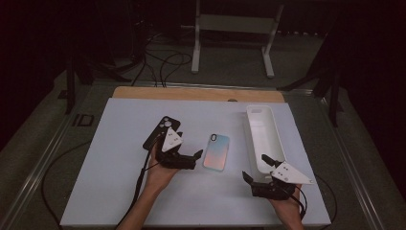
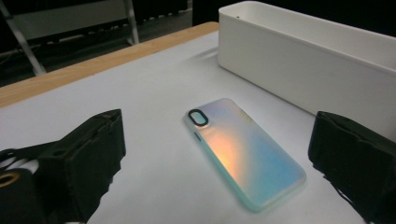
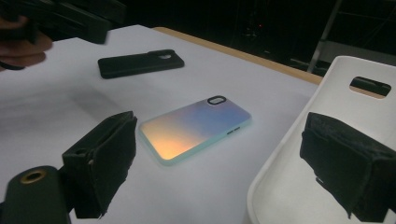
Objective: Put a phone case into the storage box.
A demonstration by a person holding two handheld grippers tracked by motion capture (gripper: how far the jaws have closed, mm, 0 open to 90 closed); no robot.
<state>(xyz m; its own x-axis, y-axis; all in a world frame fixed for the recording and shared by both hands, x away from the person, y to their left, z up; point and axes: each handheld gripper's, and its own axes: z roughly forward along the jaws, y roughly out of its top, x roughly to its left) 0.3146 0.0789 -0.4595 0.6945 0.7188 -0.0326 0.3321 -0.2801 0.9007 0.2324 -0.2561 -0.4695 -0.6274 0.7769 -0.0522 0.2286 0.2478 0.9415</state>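
The white-topped counter (image 1: 119, 191) carries three things, and the long white plastic bin (image 1: 265, 136) at its right side is the largest, its length running away from the person. To the bin's left, apart from it, lies the iridescent pastel phone case (image 1: 216, 152), flat, back up, its long axis also running away from the person with the camera cutout at the far end. Farther left lies a black phone case (image 1: 162, 130), tilted, partly under the left hand.

The left gripper (image 1: 190, 158) sits just beside the iridescent case's left edge and points across at it; in the left gripper view the case (image 2: 243, 151) lies ahead between the two jaws, which stand wide with nothing in them. The right gripper (image 1: 253, 168) rests at the near end of the bin, jaws also wide and empty, the case (image 3: 196, 128) farther off. The left hand is the nearer, and I judge that it would take the case across its short width.
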